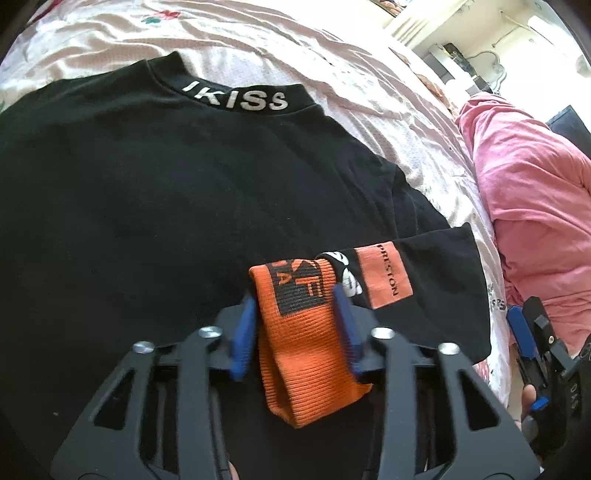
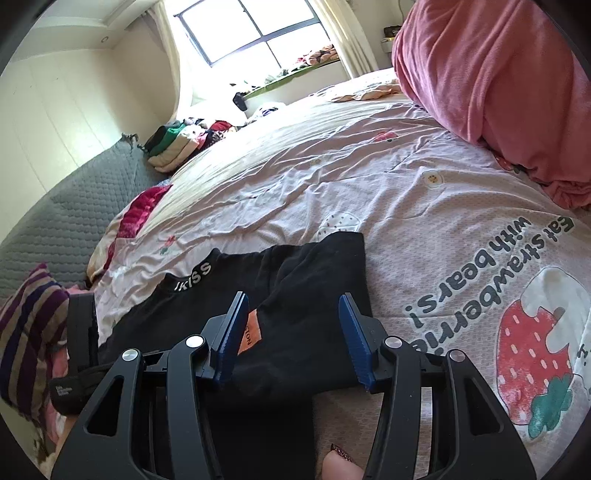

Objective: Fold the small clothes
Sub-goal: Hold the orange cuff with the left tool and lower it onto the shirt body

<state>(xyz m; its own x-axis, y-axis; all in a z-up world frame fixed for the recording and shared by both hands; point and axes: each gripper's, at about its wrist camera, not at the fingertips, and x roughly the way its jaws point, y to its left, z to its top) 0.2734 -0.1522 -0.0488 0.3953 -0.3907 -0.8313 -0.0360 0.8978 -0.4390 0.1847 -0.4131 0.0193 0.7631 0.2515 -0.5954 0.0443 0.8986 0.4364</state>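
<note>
**Orange cuff pinched, sleeve fold at risk**

Our left gripper (image 1: pixel 295 314) clamps narrow on the orange cuff (image 1: pixel 299 325); our right gripper (image 2: pixel 295 332) stands half-open, astride the sleeve (image 2: pixel 314 295) and gripping nothing. The black shirt (image 1: pixel 147 203) lies flat on the bedsheet (image 2: pixel 332 177). A thin pinch could slip and bunch the fold. We count two grippers, one shirt, one pink blanket (image 2: pixel 498 81).

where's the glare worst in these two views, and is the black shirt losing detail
Right wrist view: the window is blown out white, washing the nearby wall. Left wrist view: the top right corner by the shelf overexposes too; the black shirt reads nearly flat black, folds hardly visible, while the orange cuff stays sharp. Both views bend at the edges.
</note>
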